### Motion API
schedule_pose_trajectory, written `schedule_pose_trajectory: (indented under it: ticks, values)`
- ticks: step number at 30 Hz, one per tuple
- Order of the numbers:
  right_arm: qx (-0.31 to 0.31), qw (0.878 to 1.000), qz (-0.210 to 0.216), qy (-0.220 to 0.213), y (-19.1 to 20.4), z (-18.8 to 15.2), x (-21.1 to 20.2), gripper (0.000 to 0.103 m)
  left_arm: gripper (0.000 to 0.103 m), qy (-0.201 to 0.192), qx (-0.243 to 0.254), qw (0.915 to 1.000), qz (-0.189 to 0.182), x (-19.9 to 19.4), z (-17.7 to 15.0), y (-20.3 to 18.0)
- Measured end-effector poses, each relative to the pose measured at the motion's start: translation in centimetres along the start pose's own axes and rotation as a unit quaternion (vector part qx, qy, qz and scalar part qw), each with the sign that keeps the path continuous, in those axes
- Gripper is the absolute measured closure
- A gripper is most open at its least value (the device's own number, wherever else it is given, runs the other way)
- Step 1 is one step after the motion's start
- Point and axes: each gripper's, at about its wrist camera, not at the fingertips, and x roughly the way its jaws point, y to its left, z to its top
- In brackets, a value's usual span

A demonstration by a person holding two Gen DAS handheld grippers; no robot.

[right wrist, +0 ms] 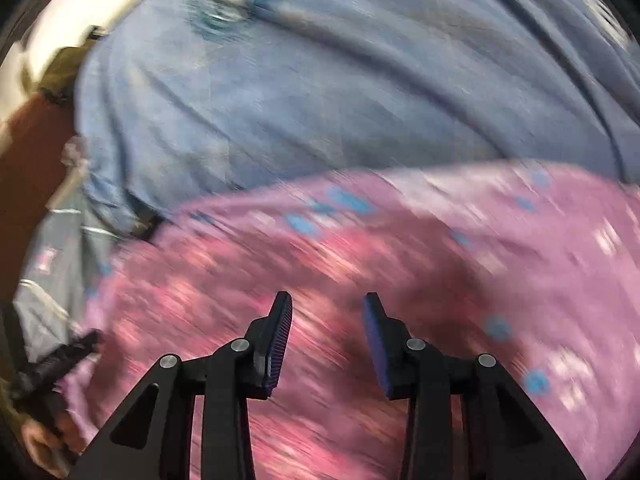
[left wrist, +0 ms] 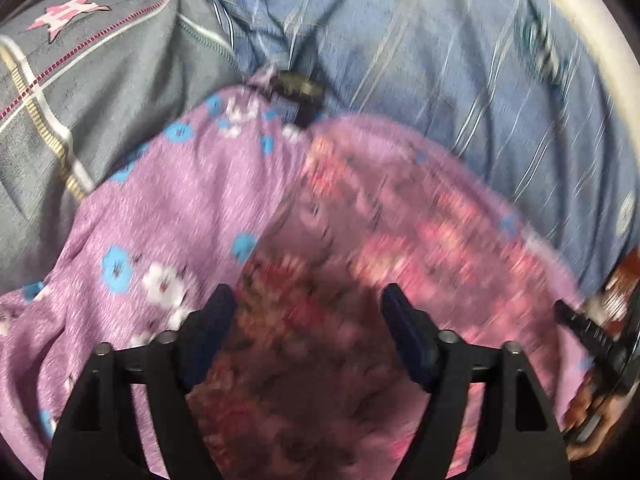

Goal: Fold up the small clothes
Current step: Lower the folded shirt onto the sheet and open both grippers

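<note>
Purple floral garment (left wrist: 168, 208) lies spread over blue bedding (left wrist: 440, 60), ready for folding. Left gripper (left wrist: 308, 304) and right gripper (right wrist: 326, 308) hover above it, tongs apart, holding nothing.

Under my tools lies a lilac garment (left wrist: 172, 200) printed with blue and white flowers, its other face (left wrist: 400, 240) pink and red floral. The bedsheet (left wrist: 400, 60) is blue with pale stripes, the pillow (left wrist: 92, 72) grey with a pink star.
</note>
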Motion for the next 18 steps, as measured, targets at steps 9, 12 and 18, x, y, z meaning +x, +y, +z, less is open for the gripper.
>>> schedule_pose_trajectory:
  ticks: [9, 12, 18]
  values:
    - [0.03, 0.999, 0.012, -0.006, -0.9, -0.2, -3.6, 0.076, 0.019, -0.072, 0.029, 0.9969, 0.011, -4.7, -1.2, -1.2]
    - [-0.02, 0.999, -0.002, -0.039, 1.6, -1.9, -8.9, 0.066, 0.019, -0.12, 0.032, 0.9923, 0.001, -9.4, -3.4, -2.9]
    - [-0.062, 0.997, -0.012, -0.052, 4.9, -7.1, -15.9, 0.052, 0.017, -0.158, 0.133, 0.9779, 0.034, -16.5, -8.0, -7.5]
